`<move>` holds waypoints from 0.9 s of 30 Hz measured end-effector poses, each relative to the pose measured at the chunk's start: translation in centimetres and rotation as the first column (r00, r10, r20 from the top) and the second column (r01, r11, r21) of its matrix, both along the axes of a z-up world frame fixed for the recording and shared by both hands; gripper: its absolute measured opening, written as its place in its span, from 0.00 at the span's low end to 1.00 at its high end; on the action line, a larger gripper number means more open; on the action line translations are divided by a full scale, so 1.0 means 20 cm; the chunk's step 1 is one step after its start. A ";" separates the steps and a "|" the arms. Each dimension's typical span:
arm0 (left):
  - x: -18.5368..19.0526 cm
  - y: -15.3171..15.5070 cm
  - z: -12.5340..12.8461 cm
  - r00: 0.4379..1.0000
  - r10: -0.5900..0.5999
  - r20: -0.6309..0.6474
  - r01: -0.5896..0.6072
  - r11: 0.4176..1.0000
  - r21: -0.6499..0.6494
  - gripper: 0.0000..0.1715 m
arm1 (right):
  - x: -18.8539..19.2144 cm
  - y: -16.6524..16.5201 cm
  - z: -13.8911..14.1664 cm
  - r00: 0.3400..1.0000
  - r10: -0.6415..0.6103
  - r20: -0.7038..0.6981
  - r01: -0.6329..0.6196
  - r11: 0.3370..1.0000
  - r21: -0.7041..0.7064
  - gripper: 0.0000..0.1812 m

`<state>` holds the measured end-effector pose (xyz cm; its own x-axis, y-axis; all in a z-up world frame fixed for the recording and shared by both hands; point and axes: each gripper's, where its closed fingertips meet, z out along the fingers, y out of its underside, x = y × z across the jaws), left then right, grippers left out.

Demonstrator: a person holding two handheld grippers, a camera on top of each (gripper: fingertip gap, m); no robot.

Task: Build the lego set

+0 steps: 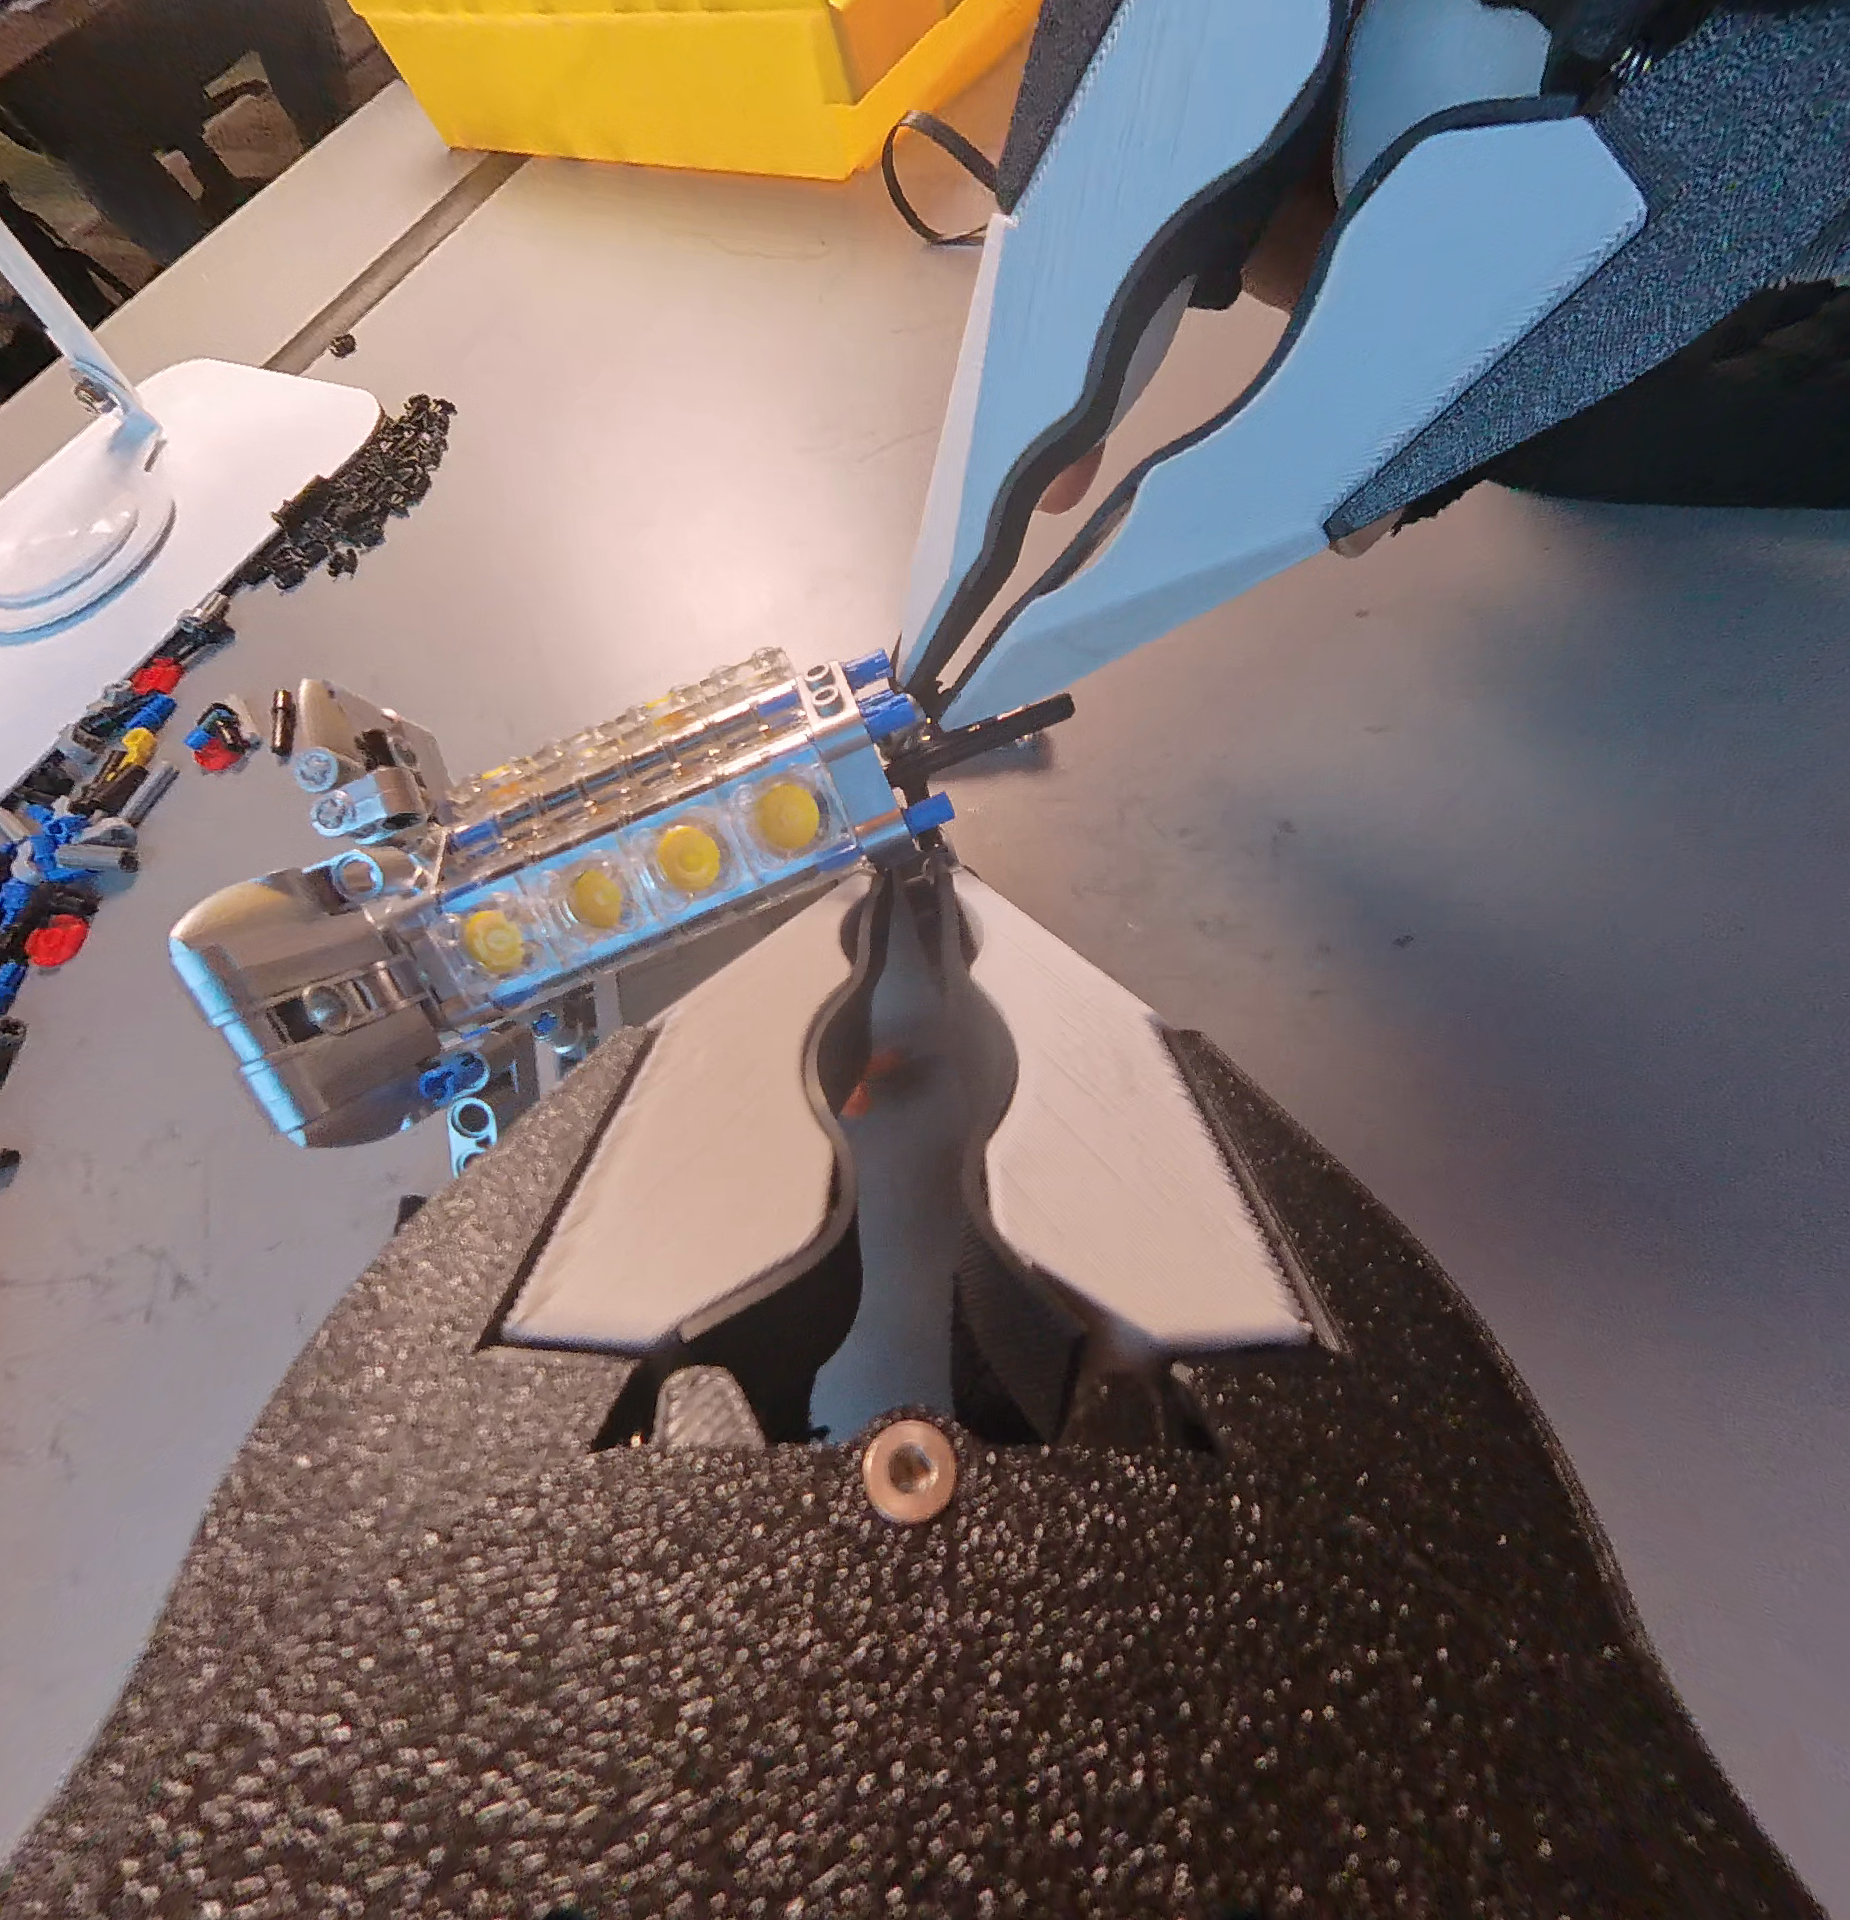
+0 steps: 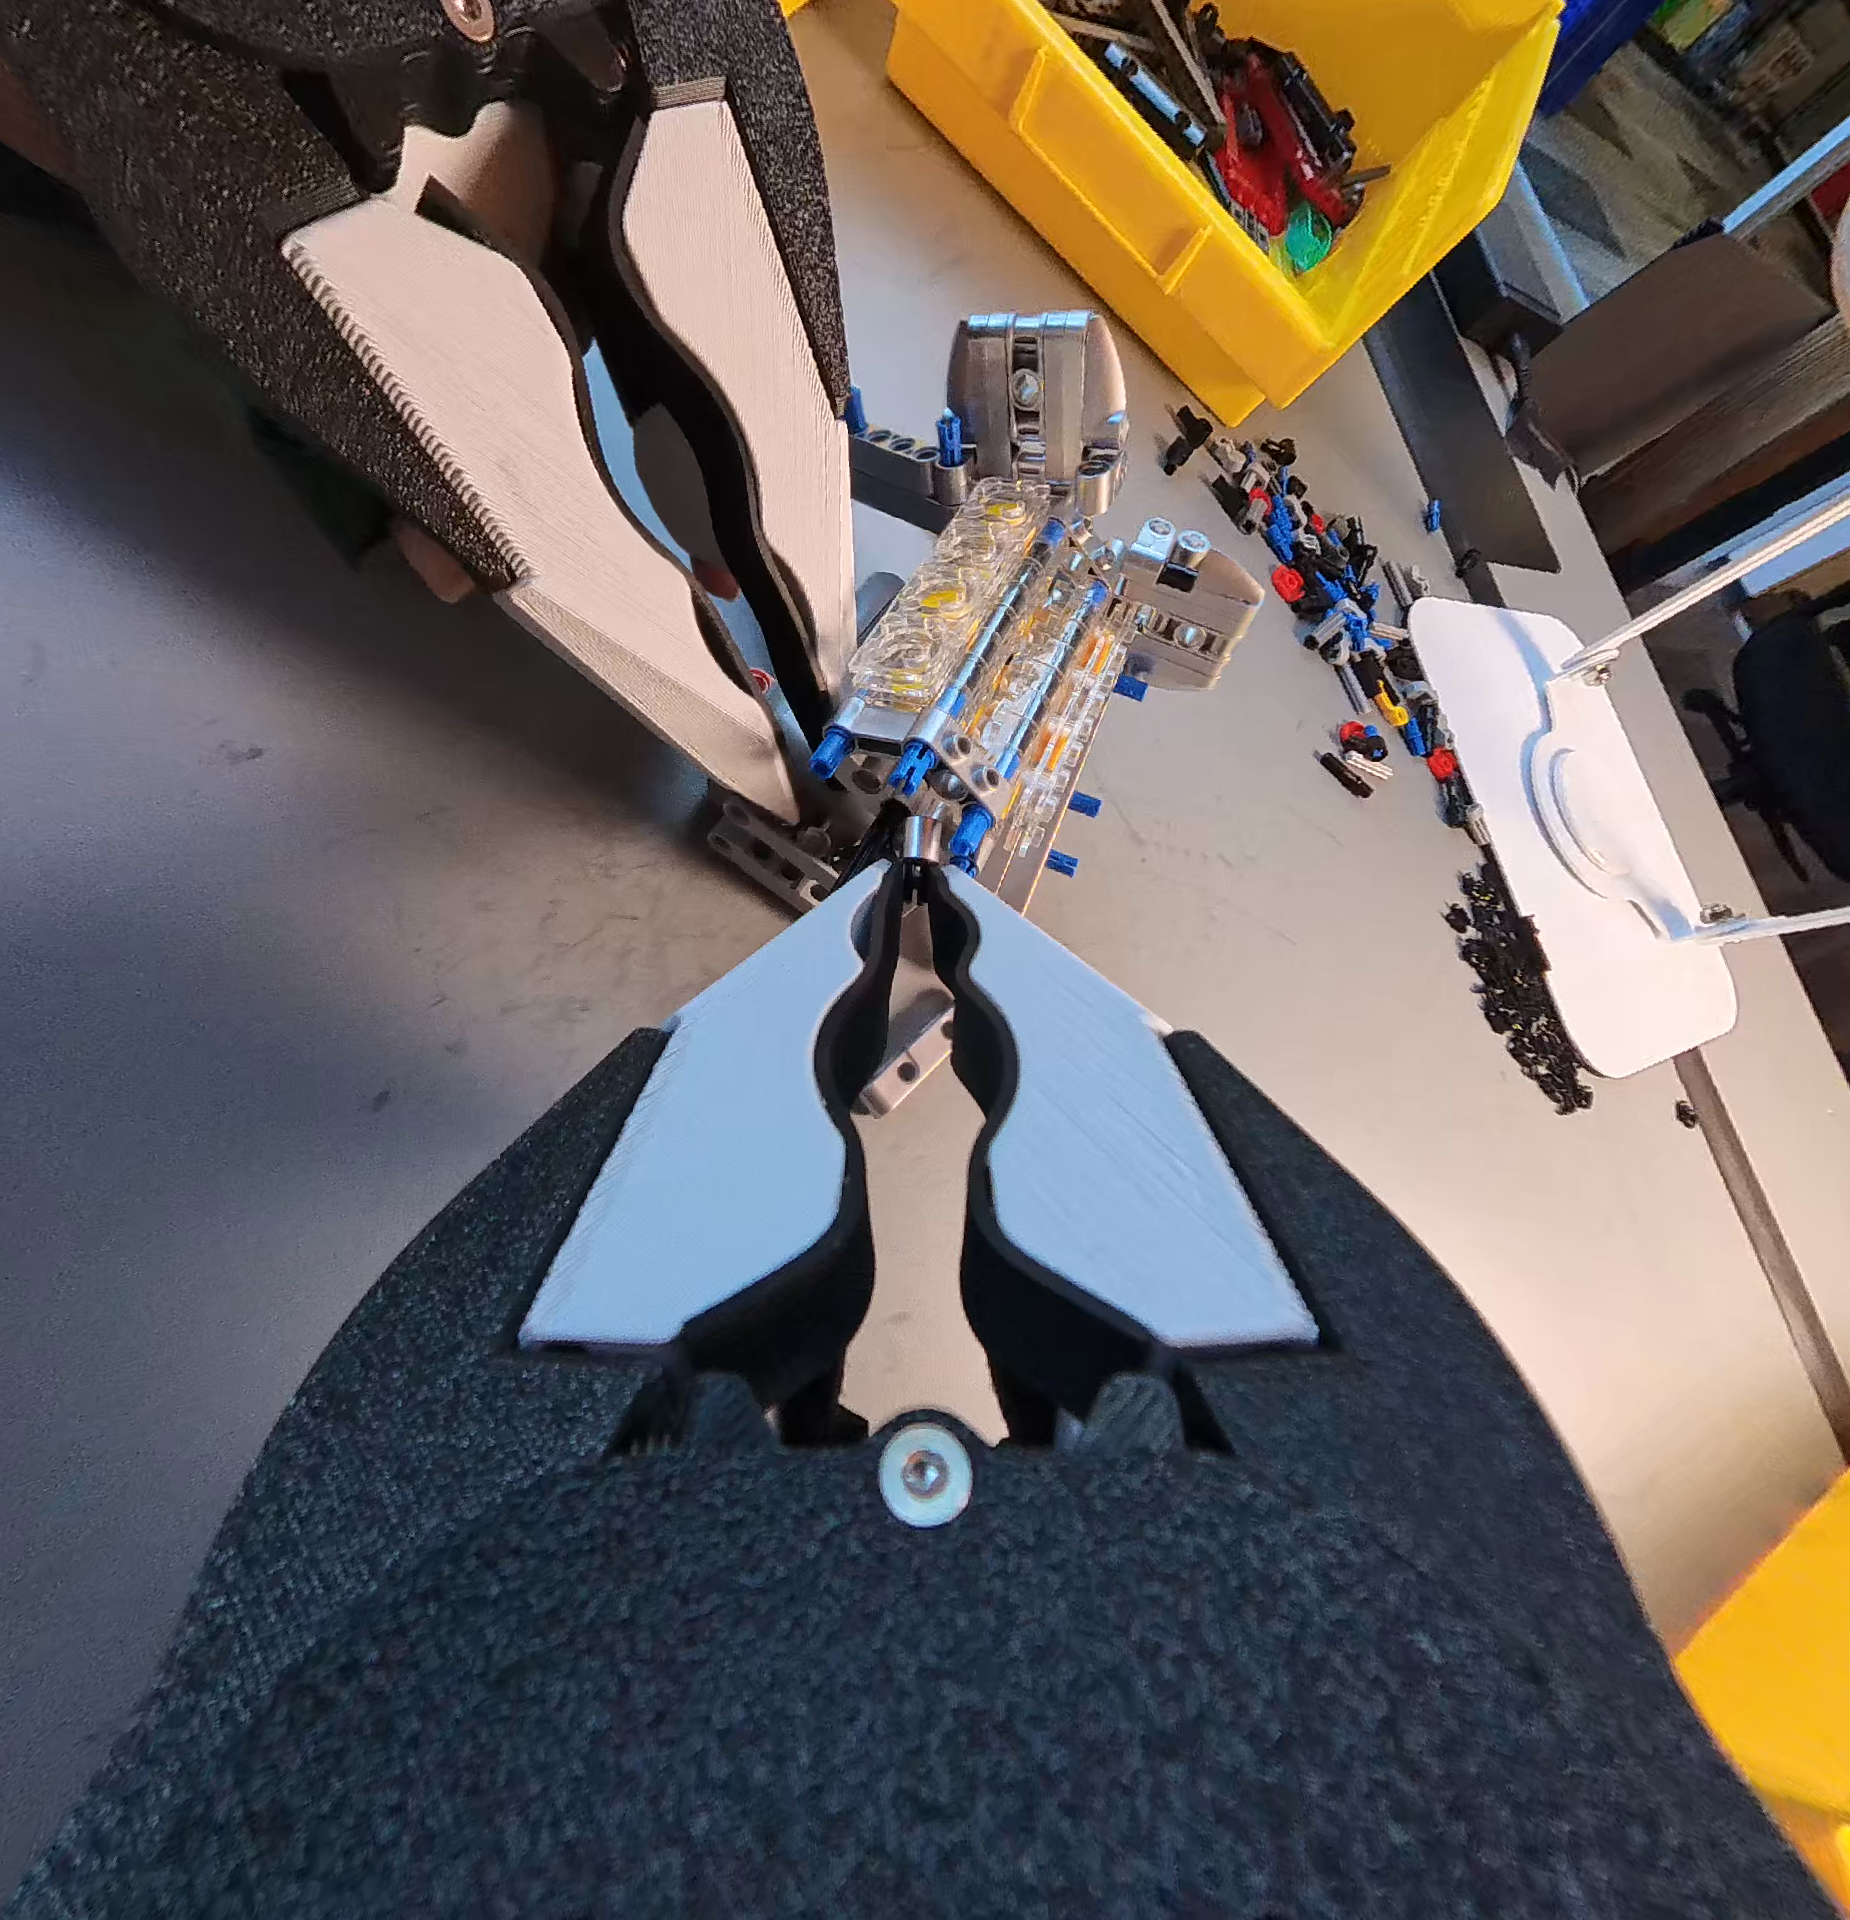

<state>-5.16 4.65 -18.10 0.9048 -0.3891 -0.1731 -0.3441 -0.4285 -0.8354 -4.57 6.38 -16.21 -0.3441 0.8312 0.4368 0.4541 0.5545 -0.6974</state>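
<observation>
A toy-brick engine model (image 1: 630, 852) with clear cylinders, yellow pistons, grey ends and blue pins lies on the grey table. It also shows in the right wrist view (image 2: 1004, 644). My left gripper (image 1: 916, 888) is shut on the model's near end, low down. In the right wrist view it comes in from the upper left (image 2: 796, 769). My right gripper (image 2: 913, 878) is shut on a thin black axle (image 1: 1014, 719) that sticks out of the same end of the model. In the left wrist view it reaches in from the upper right (image 1: 936, 696). The two grippers' tips are very close together.
A yellow bin (image 2: 1108, 187) with loose parts stands at the table's back (image 1: 640, 94). A white stand base (image 2: 1565, 831) lies beyond the model, with heaps of small black pins (image 2: 1513, 987) and coloured parts (image 1: 69, 831) beside it. Another yellow bin (image 2: 1794, 1662) is near right. The tips of both grippers are at nearly the same place. Left tips and right tips are each some 35 cm from the white stand base (image 2: 1565, 831). It is also in sight in the left wrist view (image 1: 120, 550).
</observation>
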 end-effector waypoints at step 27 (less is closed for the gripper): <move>0.08 -0.02 -0.02 0.977 0.201 0.077 -0.197 0.978 -0.062 0.12 | 0.07 -0.04 0.00 1.000 -0.020 -0.014 0.019 0.999 -0.040 0.01</move>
